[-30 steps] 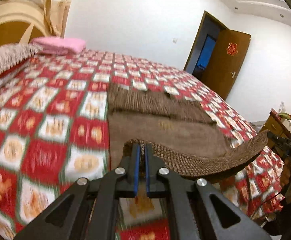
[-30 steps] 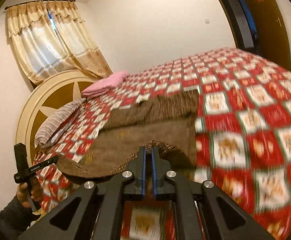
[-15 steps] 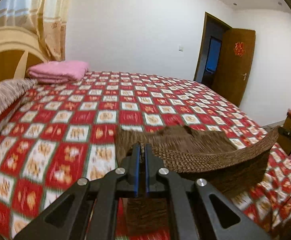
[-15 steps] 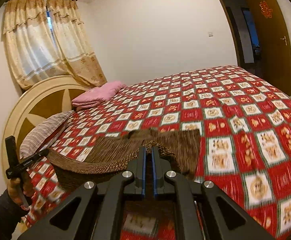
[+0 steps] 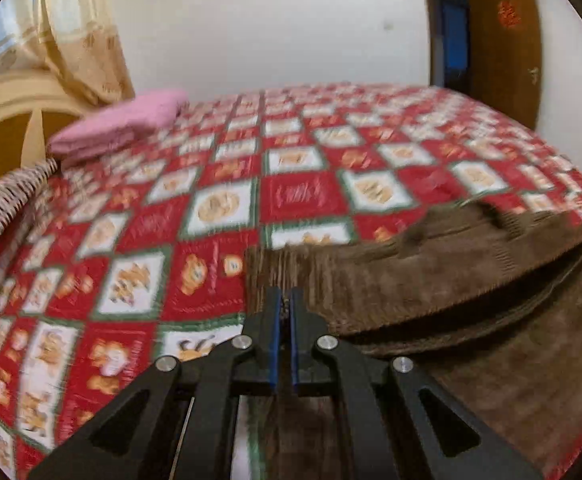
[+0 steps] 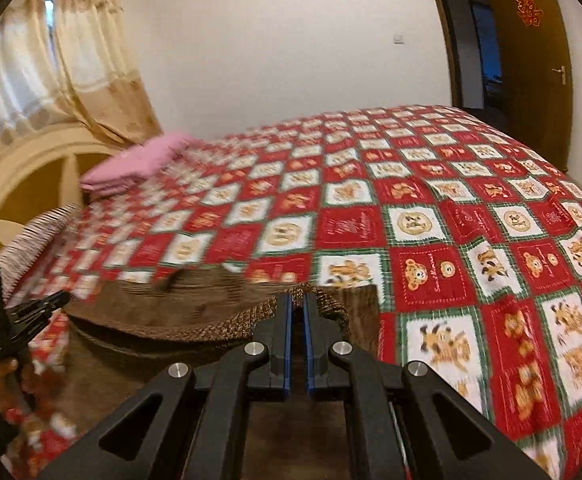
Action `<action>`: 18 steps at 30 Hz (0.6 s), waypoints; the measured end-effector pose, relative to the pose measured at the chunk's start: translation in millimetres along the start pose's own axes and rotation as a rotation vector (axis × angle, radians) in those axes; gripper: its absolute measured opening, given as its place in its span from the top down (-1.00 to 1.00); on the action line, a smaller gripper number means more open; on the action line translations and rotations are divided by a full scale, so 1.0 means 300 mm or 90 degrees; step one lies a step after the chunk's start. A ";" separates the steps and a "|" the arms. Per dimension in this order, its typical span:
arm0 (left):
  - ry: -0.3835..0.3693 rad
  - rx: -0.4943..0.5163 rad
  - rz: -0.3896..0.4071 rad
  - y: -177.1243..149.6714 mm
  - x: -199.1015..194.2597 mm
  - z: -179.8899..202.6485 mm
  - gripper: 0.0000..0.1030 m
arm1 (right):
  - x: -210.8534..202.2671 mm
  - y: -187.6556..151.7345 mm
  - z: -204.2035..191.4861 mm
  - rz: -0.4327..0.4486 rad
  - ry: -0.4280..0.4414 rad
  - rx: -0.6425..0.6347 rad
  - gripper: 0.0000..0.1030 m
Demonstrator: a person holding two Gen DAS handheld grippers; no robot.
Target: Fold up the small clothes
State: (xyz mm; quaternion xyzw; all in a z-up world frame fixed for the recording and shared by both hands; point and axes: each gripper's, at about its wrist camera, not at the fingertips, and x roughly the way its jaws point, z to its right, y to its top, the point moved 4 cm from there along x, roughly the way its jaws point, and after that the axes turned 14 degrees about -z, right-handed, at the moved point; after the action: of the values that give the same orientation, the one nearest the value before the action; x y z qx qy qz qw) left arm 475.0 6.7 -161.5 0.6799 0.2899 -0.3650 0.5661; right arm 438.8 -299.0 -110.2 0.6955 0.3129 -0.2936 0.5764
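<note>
Two grippers, left gripper [image 5: 285, 304] and right gripper [image 6: 298, 306], pinch a soft, floppy brown knit garment [image 5: 471, 276] by its six-o'clock hem corners.

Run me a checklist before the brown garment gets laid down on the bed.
1. Left hand-held gripper shut on the brown garment: ok.
2. Right hand-held gripper shut on its edge of the garment: ok.
3. Edge between the two grippers straight: not ok, it sags.
4. Bedspread beyond the garment free of objects: ok.
5. Pink folded cloth out of the way near the headboard: ok.
6. Lower layers of the garment flat: cannot tell, blurred.
</note>
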 end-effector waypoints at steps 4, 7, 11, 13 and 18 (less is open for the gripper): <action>0.021 -0.026 -0.036 -0.031 0.028 -0.015 0.43 | 0.164 0.000 0.026 -0.084 -0.029 0.016 0.86; 0.031 -0.019 -0.013 -0.082 -0.040 -0.021 -0.29 | 0.139 -0.044 0.021 -0.091 -0.047 0.018 -0.02; 0.078 0.070 -0.009 -0.138 -0.039 0.035 -0.31 | 0.112 -0.118 -0.089 -0.101 -0.061 -0.082 -0.33; 0.120 0.092 -0.011 -0.126 -0.006 0.059 -0.32 | 0.164 -0.130 -0.158 -0.130 -0.088 -0.153 -0.33; 0.206 0.092 -0.021 -0.037 0.072 0.044 -0.41 | 0.325 -0.066 -0.156 -0.184 -0.119 -0.153 -0.33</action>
State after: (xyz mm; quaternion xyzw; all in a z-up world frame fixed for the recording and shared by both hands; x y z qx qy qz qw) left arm 476.2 -4.5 -186.8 0.7640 0.3611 -0.2800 0.4555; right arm 487.3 -240.7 -189.9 0.5392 0.3873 -0.3969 0.6338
